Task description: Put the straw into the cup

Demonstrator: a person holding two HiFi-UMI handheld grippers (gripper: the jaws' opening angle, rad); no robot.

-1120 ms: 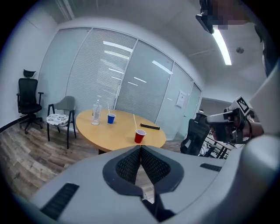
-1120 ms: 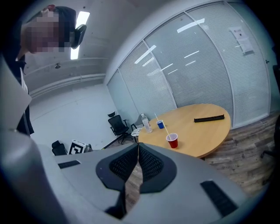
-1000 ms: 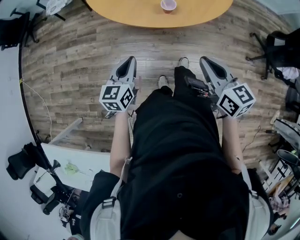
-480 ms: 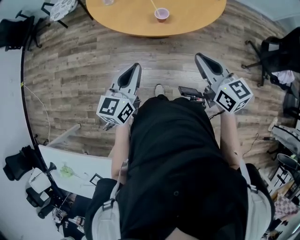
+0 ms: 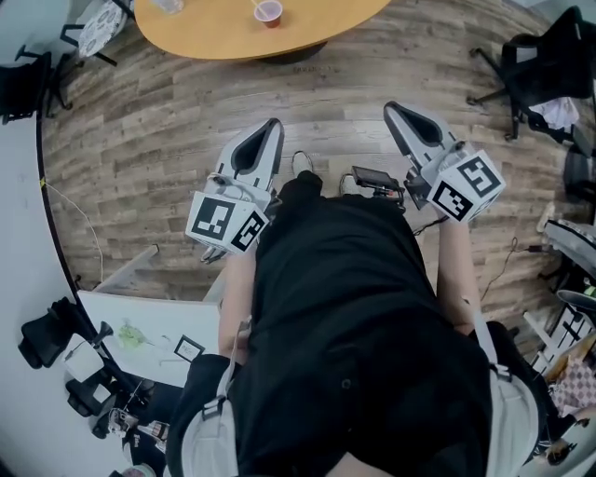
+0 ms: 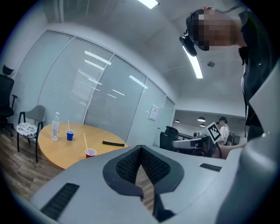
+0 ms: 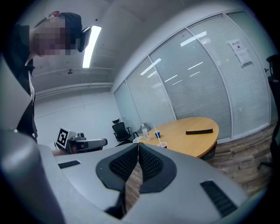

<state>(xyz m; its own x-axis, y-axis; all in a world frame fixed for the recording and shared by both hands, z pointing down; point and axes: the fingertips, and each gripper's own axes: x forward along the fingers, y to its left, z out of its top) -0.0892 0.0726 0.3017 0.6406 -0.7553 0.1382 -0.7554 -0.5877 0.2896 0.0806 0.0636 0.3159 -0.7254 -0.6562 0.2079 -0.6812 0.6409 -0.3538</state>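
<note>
A red cup [image 5: 268, 11] stands on the round wooden table [image 5: 214, 33] at the head view's top, far ahead of both grippers. In the left gripper view the red cup [image 6: 90, 152] has a pale straw [image 6: 84, 141] leaning in it. The right gripper view shows the same red cup [image 7: 162, 145] and straw [image 7: 158, 138]. My left gripper [image 5: 270, 126] and right gripper [image 5: 391, 109] are held level over the wooden floor. Both are shut and hold nothing, with the tips of each touching [image 6: 141, 148] [image 7: 138, 145].
Also on the table are a blue cup [image 6: 70, 135] with its own straw, a clear bottle [image 6: 55, 127] and a flat black bar [image 6: 113, 143]. Chairs stand beside the table [image 6: 27, 127] and at the right [image 5: 535, 56]. A white desk [image 5: 140, 326] lies at the lower left.
Table and red cup have slid to the upper left of the head view. Both grippers have risen and moved forward, staying shut and empty.
</note>
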